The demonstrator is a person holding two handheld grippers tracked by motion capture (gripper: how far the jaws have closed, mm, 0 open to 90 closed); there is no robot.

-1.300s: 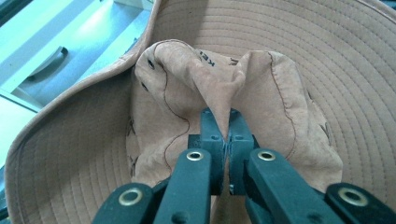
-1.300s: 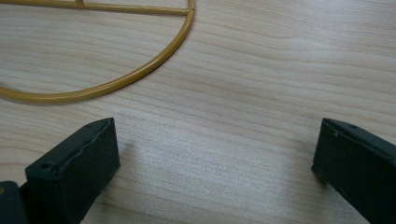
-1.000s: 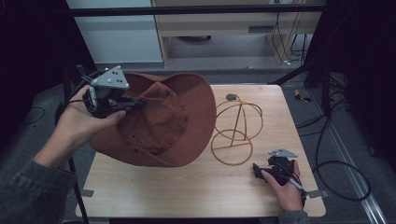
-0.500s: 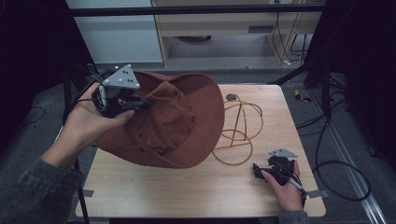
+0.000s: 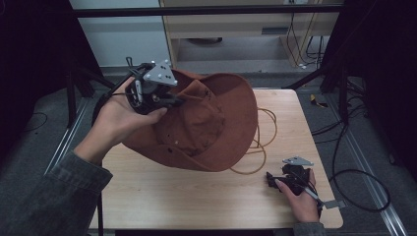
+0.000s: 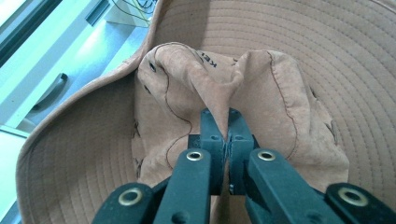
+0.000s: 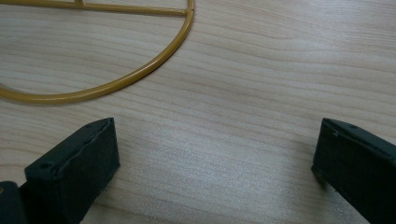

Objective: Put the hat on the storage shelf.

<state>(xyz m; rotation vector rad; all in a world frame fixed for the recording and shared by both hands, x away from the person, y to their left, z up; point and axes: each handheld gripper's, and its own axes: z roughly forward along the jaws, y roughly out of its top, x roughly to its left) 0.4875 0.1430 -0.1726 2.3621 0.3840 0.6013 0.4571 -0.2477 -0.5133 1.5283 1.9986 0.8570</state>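
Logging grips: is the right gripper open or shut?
Open. The right gripper has its black jaws wide apart over the bare wooden table, holding nothing.

Grey-green sleeve [image 5: 64, 189]; black left gripper [image 6: 223, 122] with grey plate.

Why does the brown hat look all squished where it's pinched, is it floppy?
Probably floppy: the hat crown bunches into folds where the left gripper pinches it. The stitched brim keeps a curved shape in the air, so it seems a bit stiffer. It likely feels light, since one pinch holds it up.
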